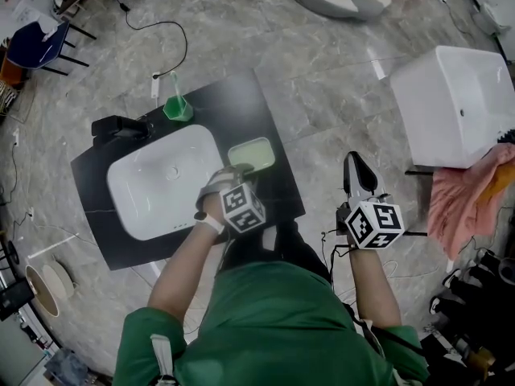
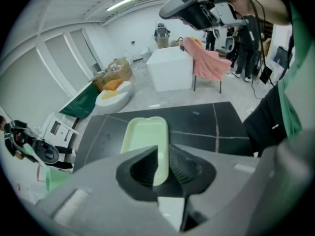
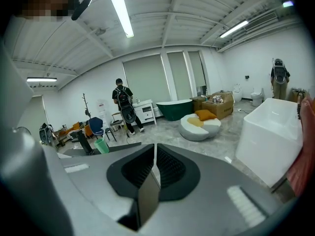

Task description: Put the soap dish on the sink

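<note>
A pale green soap dish (image 1: 253,154) lies on the black countertop (image 1: 269,111), just right of the white sink basin (image 1: 122,177). My left gripper (image 1: 232,171) is shut on the dish's near rim. In the left gripper view the dish (image 2: 142,134) stretches away from the left gripper (image 2: 161,165), its rim pinched between the ribbed pads. Whether the dish rests on the counter or hangs just above it I cannot tell. My right gripper (image 1: 356,164) is held off the counter's right edge, over the floor. In its own view the right gripper (image 3: 154,167) is shut with nothing in it.
A green cup (image 1: 176,108) and a black faucet (image 1: 119,127) stand at the counter's back. A white tub (image 1: 460,107) with a pink cloth (image 1: 468,193) is at the right. A cable (image 1: 165,24) runs over the marble floor. A person (image 3: 123,104) stands far off.
</note>
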`<state>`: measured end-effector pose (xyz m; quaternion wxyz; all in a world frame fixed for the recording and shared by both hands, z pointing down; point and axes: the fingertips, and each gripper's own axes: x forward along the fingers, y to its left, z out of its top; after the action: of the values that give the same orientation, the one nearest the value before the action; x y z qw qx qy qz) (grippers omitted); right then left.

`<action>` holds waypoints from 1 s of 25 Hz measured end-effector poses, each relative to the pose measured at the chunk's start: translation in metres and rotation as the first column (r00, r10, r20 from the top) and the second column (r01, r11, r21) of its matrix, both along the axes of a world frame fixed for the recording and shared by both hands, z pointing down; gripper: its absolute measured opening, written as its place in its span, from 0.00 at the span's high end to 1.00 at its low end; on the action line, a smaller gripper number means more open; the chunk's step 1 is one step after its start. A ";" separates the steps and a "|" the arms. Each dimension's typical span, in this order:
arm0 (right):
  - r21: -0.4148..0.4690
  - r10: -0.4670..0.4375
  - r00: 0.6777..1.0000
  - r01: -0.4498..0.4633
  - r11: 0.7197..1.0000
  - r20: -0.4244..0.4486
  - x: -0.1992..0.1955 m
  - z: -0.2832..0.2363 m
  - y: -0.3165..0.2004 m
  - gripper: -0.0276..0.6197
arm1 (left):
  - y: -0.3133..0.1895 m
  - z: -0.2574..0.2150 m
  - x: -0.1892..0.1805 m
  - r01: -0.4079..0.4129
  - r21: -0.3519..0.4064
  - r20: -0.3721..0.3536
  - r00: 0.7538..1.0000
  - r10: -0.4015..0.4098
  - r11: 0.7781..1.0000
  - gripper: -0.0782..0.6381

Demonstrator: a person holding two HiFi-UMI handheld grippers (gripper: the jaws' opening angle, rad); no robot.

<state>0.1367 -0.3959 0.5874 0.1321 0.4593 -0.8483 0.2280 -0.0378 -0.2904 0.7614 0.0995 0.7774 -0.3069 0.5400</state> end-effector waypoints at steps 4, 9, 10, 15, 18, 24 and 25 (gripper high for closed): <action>0.022 -0.009 1.000 0.008 1.000 0.004 -0.002 -0.012 -0.003 0.93 | -0.010 -0.035 -0.008 0.123 0.074 -0.105 0.988 -0.115 0.990 0.79; 0.051 -0.033 0.999 0.032 0.998 0.012 -0.008 -0.032 -0.003 0.93 | -0.029 -0.098 -0.026 0.267 0.198 -0.236 0.947 -0.219 0.943 0.79; 0.057 -0.039 0.999 0.038 0.998 0.014 -0.010 -0.036 -0.001 0.93 | -0.032 -0.110 -0.030 0.291 0.223 -0.259 0.938 -0.231 0.931 0.79; 0.102 -0.071 0.997 0.068 0.992 0.017 -0.017 -0.059 0.004 0.93 | -0.043 -0.172 -0.045 0.379 0.360 -0.336 0.905 -0.261 0.852 0.85; 0.139 -0.077 0.997 0.073 0.988 0.025 -0.018 -0.080 0.001 0.93 | -0.047 -0.223 -0.044 0.437 0.445 -0.450 0.864 -0.227 0.782 0.87; 0.256 -0.117 0.993 0.109 0.961 0.015 -0.029 -0.127 -0.002 0.93 | -0.048 -0.304 -0.047 0.498 0.553 -0.520 0.833 -0.190 0.668 0.87; 0.277 -0.125 0.992 0.117 0.954 0.013 -0.031 -0.136 -0.001 0.93 | -0.048 -0.316 -0.049 0.511 0.557 -0.532 0.825 -0.192 0.654 0.87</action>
<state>0.1056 -0.3967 0.4511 0.0676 0.4169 -0.9002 0.1064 -0.0863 -0.3381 0.4459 -0.0211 0.7796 -0.6011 0.1746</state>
